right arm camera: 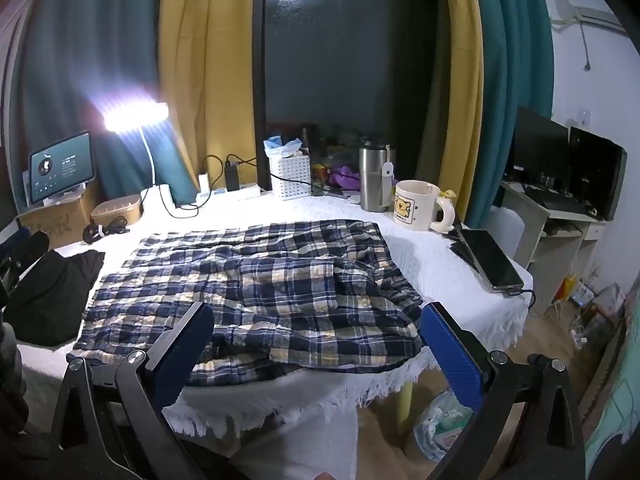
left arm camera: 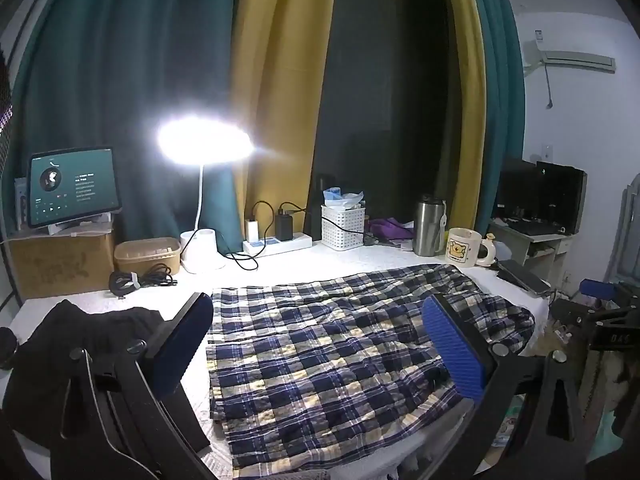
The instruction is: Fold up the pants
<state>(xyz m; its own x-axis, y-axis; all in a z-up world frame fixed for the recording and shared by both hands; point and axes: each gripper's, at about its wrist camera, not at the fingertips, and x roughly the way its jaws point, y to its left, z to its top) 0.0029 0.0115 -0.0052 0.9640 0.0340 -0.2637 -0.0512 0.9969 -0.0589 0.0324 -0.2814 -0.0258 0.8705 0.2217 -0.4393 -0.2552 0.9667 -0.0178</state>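
The navy, white and yellow plaid pants [left arm camera: 320,356] lie spread on the white-covered table, rumpled at their right end; they also show in the right wrist view [right arm camera: 256,284]. My left gripper [left arm camera: 320,320] is open and empty, its blue pads wide apart above the pants' near left part. My right gripper [right arm camera: 316,320] is open and empty, hovering over the pants' near right edge at the table front. In the left wrist view part of the right gripper [left arm camera: 604,320] shows at the far right.
A black garment [left arm camera: 80,328] lies left of the pants. At the table's back stand a lit lamp [left arm camera: 200,240], tablet [left arm camera: 72,186], power strip [left arm camera: 276,242], white basket [left arm camera: 342,226], steel tumbler [left arm camera: 428,224] and mug [right arm camera: 420,206]. A phone [right arm camera: 490,260] lies at the right edge.
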